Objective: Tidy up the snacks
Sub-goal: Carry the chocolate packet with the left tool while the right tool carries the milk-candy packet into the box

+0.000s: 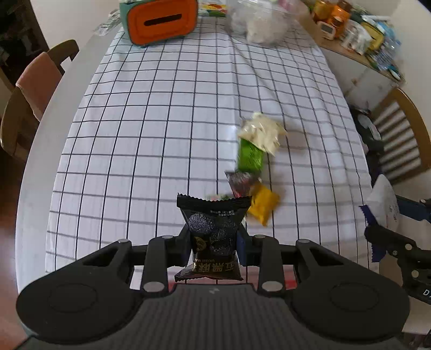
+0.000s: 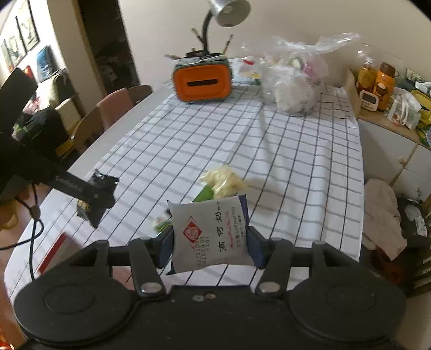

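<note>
My left gripper is shut on a black sesame snack packet, held above the checked tablecloth. My right gripper is shut on a white packet with a red diamond logo, also raised over the table. On the cloth lie a pale packet, a green packet, a dark red packet and a yellow packet. The right wrist view shows the pale packet and the green packet just beyond the held white one. The left gripper with its black packet appears at the left there.
An orange and teal box with a slot and a clear plastic bag of snacks stand at the table's far end, under a desk lamp. Chairs flank the table. A cluttered sideboard runs along the right.
</note>
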Tool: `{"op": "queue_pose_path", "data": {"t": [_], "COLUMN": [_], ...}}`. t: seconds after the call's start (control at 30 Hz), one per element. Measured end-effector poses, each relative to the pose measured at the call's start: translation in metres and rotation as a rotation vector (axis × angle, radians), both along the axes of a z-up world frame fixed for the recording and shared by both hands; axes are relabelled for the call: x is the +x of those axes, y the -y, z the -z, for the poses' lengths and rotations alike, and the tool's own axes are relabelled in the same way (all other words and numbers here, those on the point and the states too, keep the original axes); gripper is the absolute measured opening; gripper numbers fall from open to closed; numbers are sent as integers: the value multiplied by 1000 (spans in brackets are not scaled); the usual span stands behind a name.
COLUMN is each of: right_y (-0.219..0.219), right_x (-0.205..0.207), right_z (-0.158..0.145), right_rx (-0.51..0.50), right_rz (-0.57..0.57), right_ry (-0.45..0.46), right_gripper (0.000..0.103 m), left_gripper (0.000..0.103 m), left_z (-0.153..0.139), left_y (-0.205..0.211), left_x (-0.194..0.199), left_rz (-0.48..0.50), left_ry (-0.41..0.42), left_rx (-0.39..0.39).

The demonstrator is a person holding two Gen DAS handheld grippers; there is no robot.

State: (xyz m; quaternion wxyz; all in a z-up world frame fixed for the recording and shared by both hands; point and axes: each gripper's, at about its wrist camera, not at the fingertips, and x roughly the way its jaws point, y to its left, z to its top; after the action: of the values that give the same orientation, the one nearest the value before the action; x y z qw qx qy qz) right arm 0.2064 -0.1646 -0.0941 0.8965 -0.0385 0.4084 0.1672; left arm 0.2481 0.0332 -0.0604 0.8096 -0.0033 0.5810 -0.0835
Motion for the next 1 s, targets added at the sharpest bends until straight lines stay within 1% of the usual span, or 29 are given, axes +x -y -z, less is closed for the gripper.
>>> {"op": "queue_pose_path", "data": {"t": [0.13, 0.23, 0.33, 0.5, 0.6, 0.73, 0.87, 1.0], "right_y": [-8, -17, -27, -38, -47, -64, -76, -84], "right_x": [-26, -45, -63, -83, -94, -105, -115, -121], "right_z": [-2, -2, 3, 15, 26, 52, 75, 89], "right_rx": [11, 8, -2, -18, -35, -84, -105, -116], "right_rz": [-40, -88, -134, -176, -215, -256, -275, -281], "right_ry": [-19, -30, -46, -70, -89, -138, -187, -214], "right_gripper": [55, 55, 55, 55, 55, 55, 55, 55], "left_gripper": [31, 31, 31, 31, 31, 31, 31, 31], "left_z": [-6, -4, 3, 20, 33, 53, 67, 81], "left_y": [5, 11, 16, 22, 23, 25, 28, 30], "left_x": [-25, -48, -66, -89, -99, -109, -116, -116], "left_rz": [33, 65, 87, 100, 94, 76, 79, 68], "left_ry": [-5, -12, -29, -51, -68, -99, -115, -148], "left_rx": [-5, -4, -5, 11, 22, 42, 61, 68]}}
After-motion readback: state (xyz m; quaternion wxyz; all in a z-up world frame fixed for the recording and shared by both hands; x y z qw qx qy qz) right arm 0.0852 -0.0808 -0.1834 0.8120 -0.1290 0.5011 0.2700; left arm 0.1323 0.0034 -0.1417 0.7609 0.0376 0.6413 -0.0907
